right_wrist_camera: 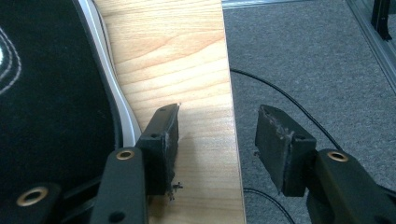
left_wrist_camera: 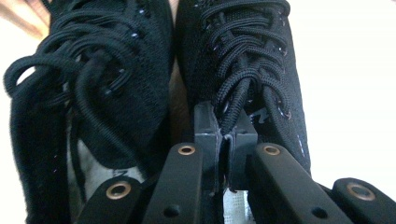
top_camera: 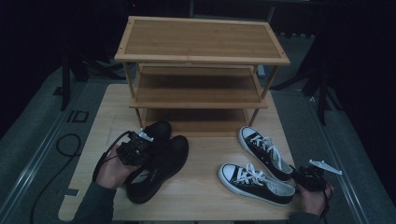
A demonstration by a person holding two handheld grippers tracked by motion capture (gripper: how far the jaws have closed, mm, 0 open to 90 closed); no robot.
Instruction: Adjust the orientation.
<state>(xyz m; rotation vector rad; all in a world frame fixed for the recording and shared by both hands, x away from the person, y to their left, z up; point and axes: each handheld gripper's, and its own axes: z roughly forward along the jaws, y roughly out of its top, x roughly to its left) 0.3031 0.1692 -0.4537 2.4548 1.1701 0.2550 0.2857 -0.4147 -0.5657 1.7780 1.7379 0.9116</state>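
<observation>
On the wooden table (top_camera: 201,191), the left gripper (top_camera: 135,147) sits over a pair of all-black shoes (top_camera: 161,161) lying side by side at about 7 o'clock from the bamboo shoe rack (top_camera: 201,60). In the left gripper view its jaws are closed almost completely, the pads nearly touching, pinched on the inner edge of the right-hand black shoe (left_wrist_camera: 243,70) just below its laces; the other black shoe (left_wrist_camera: 102,84) lies pressed up beside it at 10 o'clock. The person's left hand (top_camera: 112,170) wraps the gripper from behind.

The right gripper (top_camera: 308,177) rests at the table's edge near 4 o'clock, held in the right hand (top_camera: 315,198), just beside the heels of two black-and-white sneakers (top_camera: 254,182). Its jaws stand wide apart with nothing between them: in the right gripper view one finger (right_wrist_camera: 163,144) hangs over the wood near the sneaker's white sole (right_wrist_camera: 112,93), the other finger (right_wrist_camera: 280,149) over the grey carpet (right_wrist_camera: 317,60) past the table edge. A black cable (right_wrist_camera: 289,100) runs across that carpet
</observation>
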